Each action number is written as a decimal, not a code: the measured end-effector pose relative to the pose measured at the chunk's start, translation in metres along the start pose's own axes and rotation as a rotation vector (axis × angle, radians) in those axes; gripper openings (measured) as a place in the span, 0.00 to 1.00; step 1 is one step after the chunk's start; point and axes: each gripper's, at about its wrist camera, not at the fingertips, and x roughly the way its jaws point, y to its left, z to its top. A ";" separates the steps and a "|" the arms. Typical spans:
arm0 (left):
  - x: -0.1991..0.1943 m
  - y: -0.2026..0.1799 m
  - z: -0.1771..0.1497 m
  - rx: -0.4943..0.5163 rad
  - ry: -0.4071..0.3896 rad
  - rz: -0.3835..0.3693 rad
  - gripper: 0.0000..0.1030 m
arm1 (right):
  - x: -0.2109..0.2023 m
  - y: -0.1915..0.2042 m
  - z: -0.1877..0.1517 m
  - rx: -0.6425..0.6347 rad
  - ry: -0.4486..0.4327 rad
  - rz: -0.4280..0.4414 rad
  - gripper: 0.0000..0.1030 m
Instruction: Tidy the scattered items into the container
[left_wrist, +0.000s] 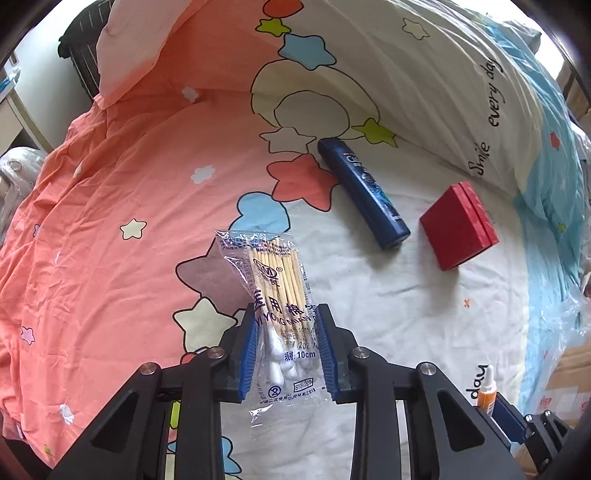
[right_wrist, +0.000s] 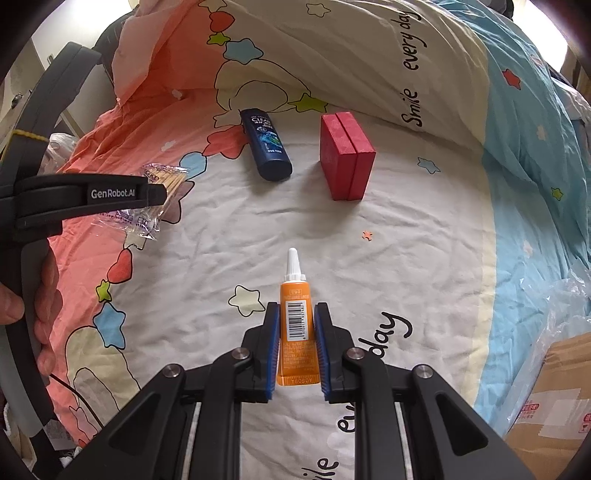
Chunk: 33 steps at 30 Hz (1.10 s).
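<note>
Spread over the bed, a starry quilt (right_wrist: 424, 229) is holding a shampoo bottle (right_wrist: 266, 146) and red box (right_wrist: 345, 160), waiting. Left gripper (left_wrist: 286, 354) jaws are pinching a cotton swab packet (left_wrist: 275, 295); right gripper (right_wrist: 295, 347) jaws are squeezing an orange tube (right_wrist: 296, 325), probably for carrying to a container nobody can see.

Both wrist cameras look steeply down at the bedspread (left_wrist: 406, 295) from close above, sharing the far shampoo bottle (right_wrist: 266, 144) and red box (right_wrist: 345, 155).
</note>
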 end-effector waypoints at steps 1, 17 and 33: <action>-0.002 -0.001 -0.001 0.006 -0.005 -0.001 0.29 | -0.002 0.000 -0.001 -0.001 -0.003 -0.002 0.17; -0.024 -0.027 -0.017 0.107 -0.022 -0.019 0.19 | -0.021 -0.009 -0.014 0.044 -0.020 -0.012 0.17; -0.061 -0.060 -0.053 0.238 -0.001 -0.024 0.19 | -0.078 -0.029 -0.050 0.078 -0.054 -0.091 0.17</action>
